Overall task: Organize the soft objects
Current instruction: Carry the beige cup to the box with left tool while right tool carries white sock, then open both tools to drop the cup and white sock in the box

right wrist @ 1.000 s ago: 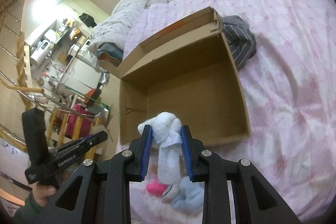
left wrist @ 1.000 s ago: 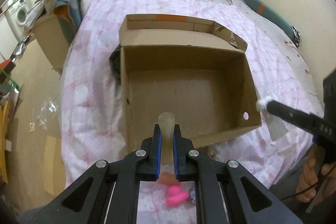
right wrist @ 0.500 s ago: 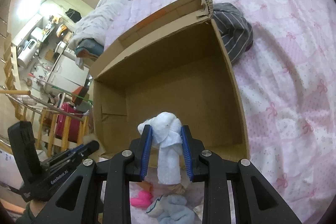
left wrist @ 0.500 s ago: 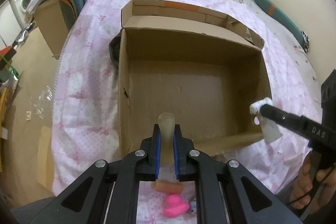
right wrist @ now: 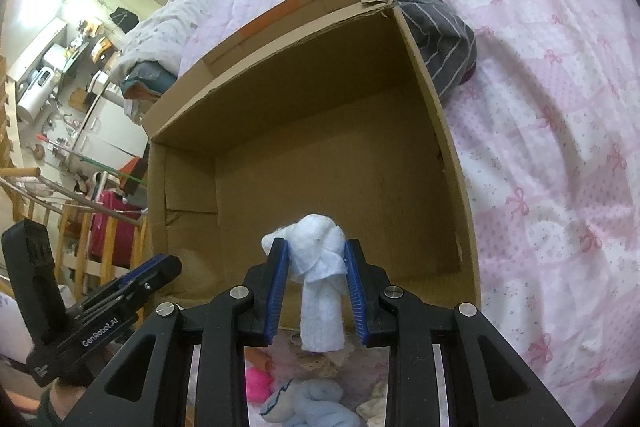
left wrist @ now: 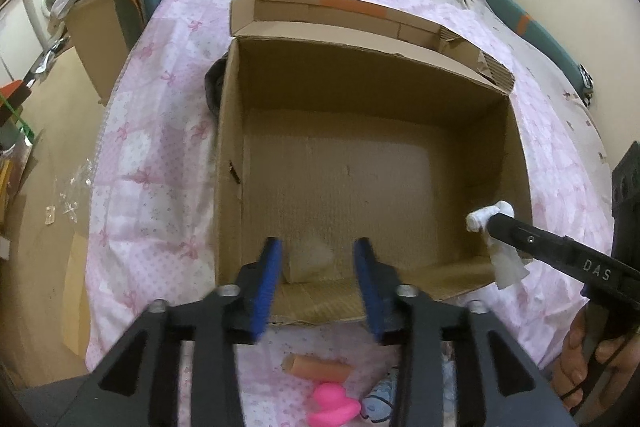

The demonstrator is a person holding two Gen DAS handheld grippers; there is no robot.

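Note:
An open cardboard box (left wrist: 516, 155) lies on the pink bed; it also shows in the right wrist view (right wrist: 452, 163). My left gripper (left wrist: 317, 259) is open over the box's near edge. A blurred beige soft item (left wrist: 310, 259) is below and between its fingers, inside the box near the front wall. My right gripper (right wrist: 316, 267) is shut on a white rolled sock (right wrist: 320, 275), held above the box's near edge; the sock also shows in the left wrist view (left wrist: 500, 247).
On the bed in front of the box lie an orange tube (left wrist: 318, 367), a pink duck (left wrist: 332, 407) and a light blue soft toy (right wrist: 304, 403). A dark striped cloth (right wrist: 444, 39) lies beside the box. A second cardboard box (left wrist: 96, 35) stands beside the bed.
My left gripper opened and let go of the beige item, which dropped into the box. Both grippers moved closer over the box.

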